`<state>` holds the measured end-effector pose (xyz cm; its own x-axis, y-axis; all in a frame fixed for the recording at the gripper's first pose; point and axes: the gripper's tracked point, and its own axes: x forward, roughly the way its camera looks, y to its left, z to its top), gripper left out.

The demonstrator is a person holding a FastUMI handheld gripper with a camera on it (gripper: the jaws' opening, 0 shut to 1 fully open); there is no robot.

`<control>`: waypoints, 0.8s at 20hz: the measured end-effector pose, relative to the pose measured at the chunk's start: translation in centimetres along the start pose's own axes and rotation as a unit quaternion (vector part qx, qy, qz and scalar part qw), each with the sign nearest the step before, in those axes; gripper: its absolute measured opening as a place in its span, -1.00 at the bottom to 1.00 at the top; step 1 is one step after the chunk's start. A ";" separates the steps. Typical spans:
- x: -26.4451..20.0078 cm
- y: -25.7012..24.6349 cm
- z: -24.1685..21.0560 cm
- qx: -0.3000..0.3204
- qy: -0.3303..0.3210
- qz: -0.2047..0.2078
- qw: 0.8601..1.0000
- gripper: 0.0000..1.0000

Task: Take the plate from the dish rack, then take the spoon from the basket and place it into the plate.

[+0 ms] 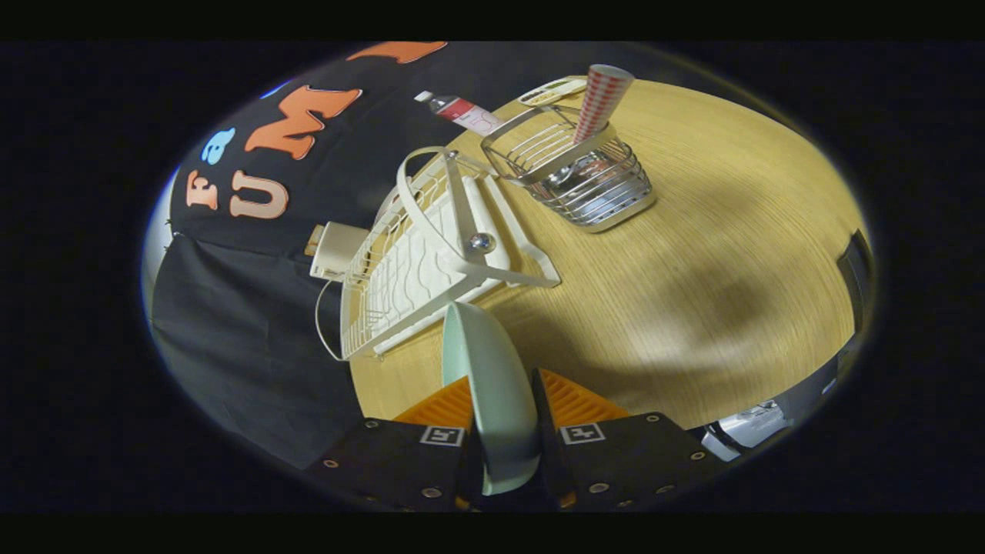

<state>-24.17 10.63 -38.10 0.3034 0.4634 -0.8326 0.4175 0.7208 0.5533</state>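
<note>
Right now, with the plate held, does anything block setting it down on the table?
Nothing visible does. The plate is clamped between the fingers, and the wooden table ahead is bare; the dish rack and basket lie beyond.

Pale mint-green ceramic plate [492,385]; white wire dish rack [431,254]; silver wire basket [585,173]; red-and-white checked paper cup [604,100]; light wood-grain worktop [692,269]; red-labelled clear bottle [462,111].

hand-held gripper [504,400] clamped on plate [492,385]
</note>
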 end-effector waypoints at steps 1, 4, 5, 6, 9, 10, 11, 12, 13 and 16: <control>0.0 -0.1 0.2 0.001 -0.002 -0.004 1.000 -0.37; 0.1 -0.6 1.1 -0.007 -0.014 -0.016 1.000 -0.37; 0.0 -0.5 1.4 -0.007 -0.019 -0.015 1.000 -0.36; -0.2 -0.4 1.8 -0.007 -0.025 -0.012 1.000 -0.34; -1.1 -1.0 3.4 -0.037 -0.064 -0.033 0.997 -0.23; -1.5 -1.3 4.0 -0.055 -0.077 -0.043 0.995 -0.18; -1.8 -1.6 4.5 -0.075 -0.089 -0.053 0.992 -0.05; -2.4 -2.0 5.2 -0.097 -0.104 -0.067 0.988 0.04; -2.9 -2.3 6.1 -0.120 -0.123 -0.080 0.982 0.21; -4.7 -2.5 8.9 -0.172 -0.181 -0.113 0.962 0.39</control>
<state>-19.06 2.03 -35.36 0.5421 0.1104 -0.8330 0.2189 0.9386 0.2668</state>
